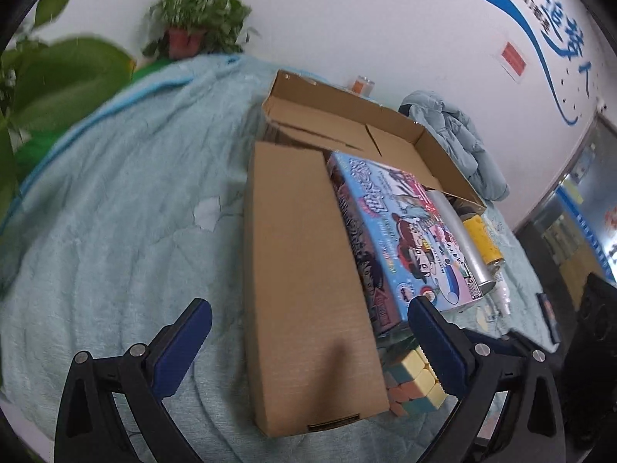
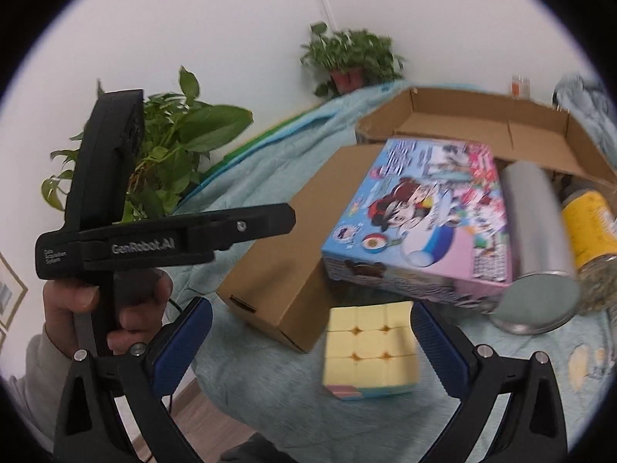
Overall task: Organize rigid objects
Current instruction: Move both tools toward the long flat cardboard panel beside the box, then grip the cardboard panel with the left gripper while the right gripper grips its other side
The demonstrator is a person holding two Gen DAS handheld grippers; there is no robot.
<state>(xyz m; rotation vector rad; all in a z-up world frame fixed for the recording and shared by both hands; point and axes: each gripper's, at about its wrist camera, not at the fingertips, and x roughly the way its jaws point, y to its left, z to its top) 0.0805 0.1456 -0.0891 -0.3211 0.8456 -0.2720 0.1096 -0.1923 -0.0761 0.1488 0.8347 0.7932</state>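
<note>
Both grippers are wide open right now and holding nothing. The right gripper [image 2: 311, 343] has the pastel cube [image 2: 368, 351] sitting on the blanket [image 2: 246, 378] pretty much between its fingers, closer to the right finger than the left one. Just beyond the fingertips is the closed brown box [image 2: 287, 250] on the left and the cartoon box [image 2: 420, 220] straight ahead, with a silver can [image 2: 536, 239] and yellow jar [image 2: 590, 227] off past the right finger.

What I'd worry about: the cube is off-centre, so if the fingers close as they stand, one pad hits first and could shove or spin it on the soft blanket. It's also nearly tucked under the cartoon box's edge, so a lift could clip it.

The left gripper [image 1: 310, 343] straddles the brown box's near end, and its right finger is right beside the cube, so the two could bump
</note>
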